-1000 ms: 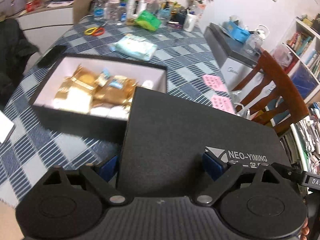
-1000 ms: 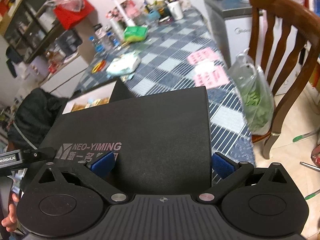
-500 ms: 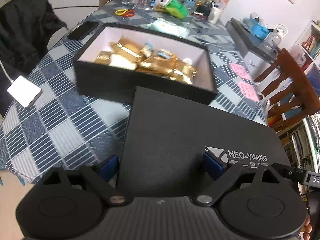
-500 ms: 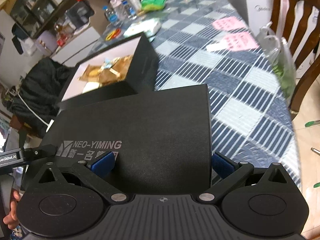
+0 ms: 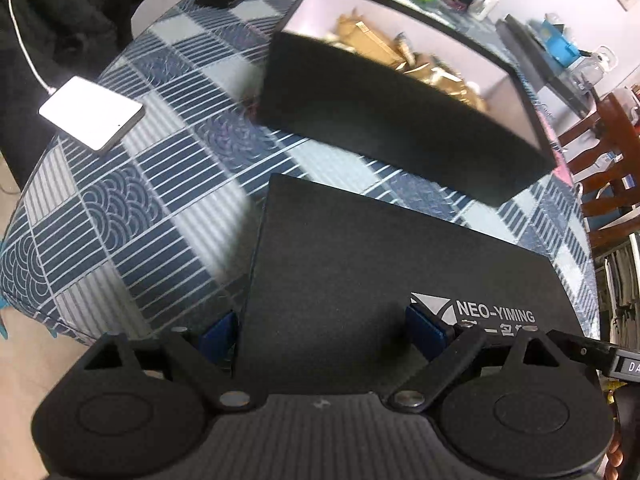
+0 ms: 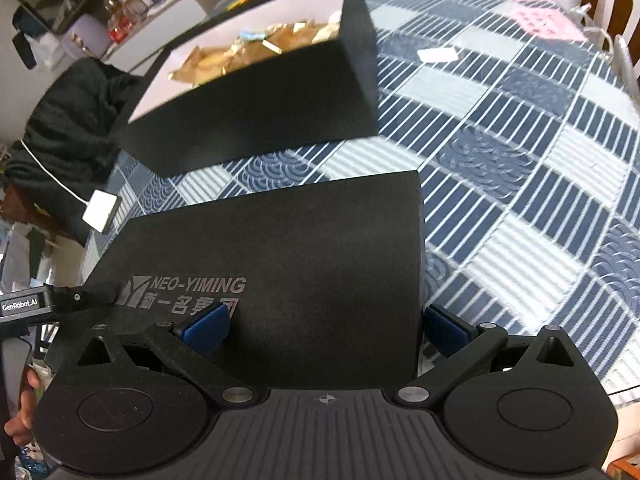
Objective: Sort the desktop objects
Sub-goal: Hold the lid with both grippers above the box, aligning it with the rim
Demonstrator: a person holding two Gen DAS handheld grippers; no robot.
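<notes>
Both grippers pinch the same black lid [image 5: 384,280], one at each end: the left gripper [image 5: 320,332] and the right gripper [image 6: 326,330] each have blue pads pressed against a short side wall. The lid hangs level above the checked tablecloth [image 5: 132,200], just short of the open black box [image 5: 400,128], which stands on the table with gold-wrapped packets [image 6: 256,48] inside.

The likely trouble is a skewed descent: if one hand runs ahead, the lid would twist in the pads and catch a box corner, or slip from the shallow hold. The packets heap unevenly (how high, the blur hides) and might keep it from seating.

The lid reads "NEO-YIMING" above Chinese characters; the left gripper's tag reads "GenRobot.AI"; an appliance behind reads "Midea".
</notes>
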